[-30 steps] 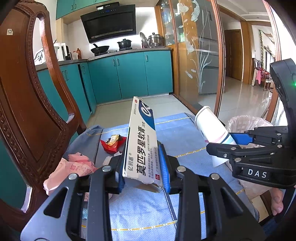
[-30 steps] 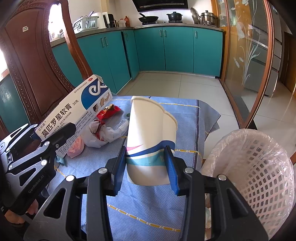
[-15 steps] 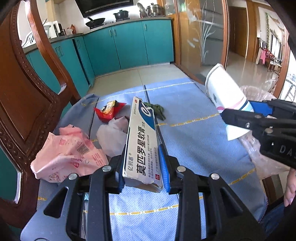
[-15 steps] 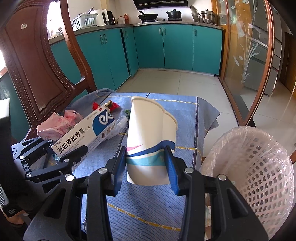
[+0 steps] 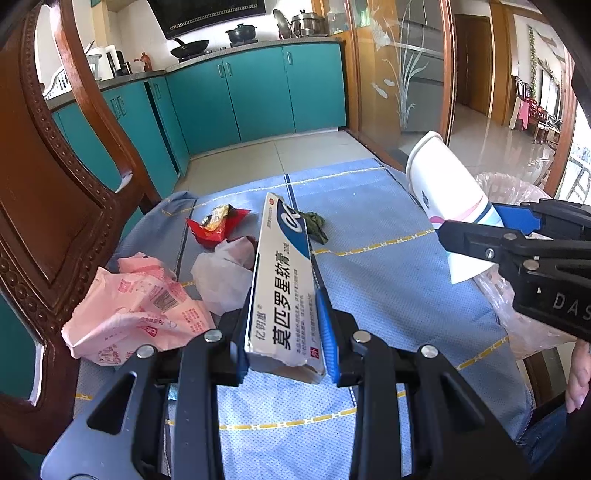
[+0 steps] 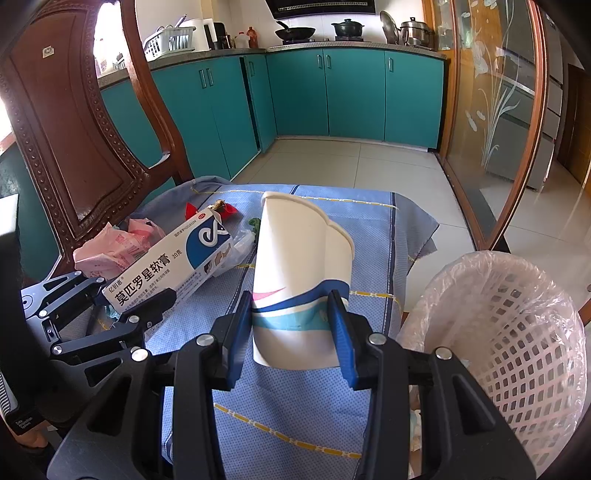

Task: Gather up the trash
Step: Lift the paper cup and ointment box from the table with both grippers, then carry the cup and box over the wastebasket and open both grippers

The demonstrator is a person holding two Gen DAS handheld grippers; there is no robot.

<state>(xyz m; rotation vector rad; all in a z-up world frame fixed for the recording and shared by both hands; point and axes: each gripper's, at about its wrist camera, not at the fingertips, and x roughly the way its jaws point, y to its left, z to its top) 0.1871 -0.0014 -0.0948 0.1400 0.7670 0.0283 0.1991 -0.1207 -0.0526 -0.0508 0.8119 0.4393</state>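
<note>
Teal cabinets (image 6: pixel 354 92) run along the far wall under a grey counter (image 6: pixel 351 46), turning a corner at their left end. Black hood (image 5: pixel 210 14) above them. Pale tiled floor (image 6: pixel 354 162) in front. Carved wooden chair (image 6: pixel 74 122) to the left of the cabinets, frosted glass door (image 6: pixel 495 99) to their right. Bright daylight.
</note>
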